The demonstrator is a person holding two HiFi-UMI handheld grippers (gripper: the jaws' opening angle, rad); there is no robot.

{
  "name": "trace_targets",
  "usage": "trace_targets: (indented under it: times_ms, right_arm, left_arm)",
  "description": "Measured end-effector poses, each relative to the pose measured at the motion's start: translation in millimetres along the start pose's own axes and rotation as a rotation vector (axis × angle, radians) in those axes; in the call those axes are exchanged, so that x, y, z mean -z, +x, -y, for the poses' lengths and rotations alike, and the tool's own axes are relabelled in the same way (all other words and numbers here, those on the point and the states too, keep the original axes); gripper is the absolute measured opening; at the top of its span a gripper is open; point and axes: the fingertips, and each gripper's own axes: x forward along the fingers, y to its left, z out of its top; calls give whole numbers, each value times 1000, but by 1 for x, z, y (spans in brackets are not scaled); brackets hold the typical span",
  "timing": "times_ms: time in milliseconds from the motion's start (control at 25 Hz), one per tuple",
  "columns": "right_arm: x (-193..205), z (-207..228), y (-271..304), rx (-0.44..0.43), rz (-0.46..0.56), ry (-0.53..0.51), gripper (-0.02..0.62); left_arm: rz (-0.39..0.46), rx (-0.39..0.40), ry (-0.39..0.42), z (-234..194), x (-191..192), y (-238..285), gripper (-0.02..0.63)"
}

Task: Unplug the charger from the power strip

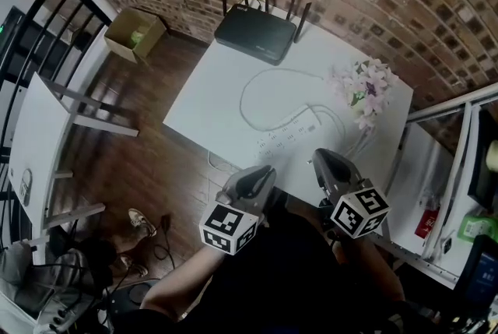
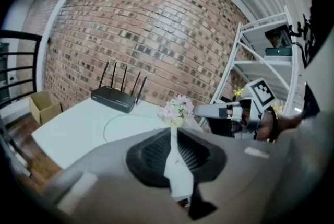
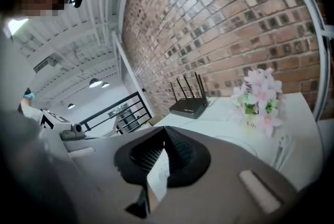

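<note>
My left gripper (image 2: 172, 133): jaws a slit apart, empty. My right gripper (image 3: 165, 135): jaws together, empty. Power strip (image 1: 292, 135) lies near the tabletop's (image 1: 208, 100) front edge.

White table (image 1: 208, 95) with black router (image 1: 257, 33), pink flowers (image 1: 364, 89) and white power strip (image 1: 292, 136); cardboard box (image 1: 134, 34) on wooden floor (image 1: 144, 165).

white table (image 1: 204, 95), black router (image 1: 255, 34) at its far edge; white power strip (image 1: 289, 136), looped cable (image 1: 250, 85), pink flowers (image 1: 364, 89)
</note>
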Motion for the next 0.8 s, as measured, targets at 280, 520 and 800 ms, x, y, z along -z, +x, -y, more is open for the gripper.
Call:
trace_targets:
  times_ms: [280, 520, 800]
  right_arm:
    - [-7, -34, 1, -38, 43, -166, 11]
    - [-8, -36, 0, -45, 53, -178, 11]
    - [-6, -34, 1, -39, 52, -178, 11]
  left_arm:
    - [24, -29, 166, 5, -4, -5, 21]
    - [30, -20, 170, 8, -8, -6, 21]
    - [37, -18, 164, 7, -11, -5, 21]
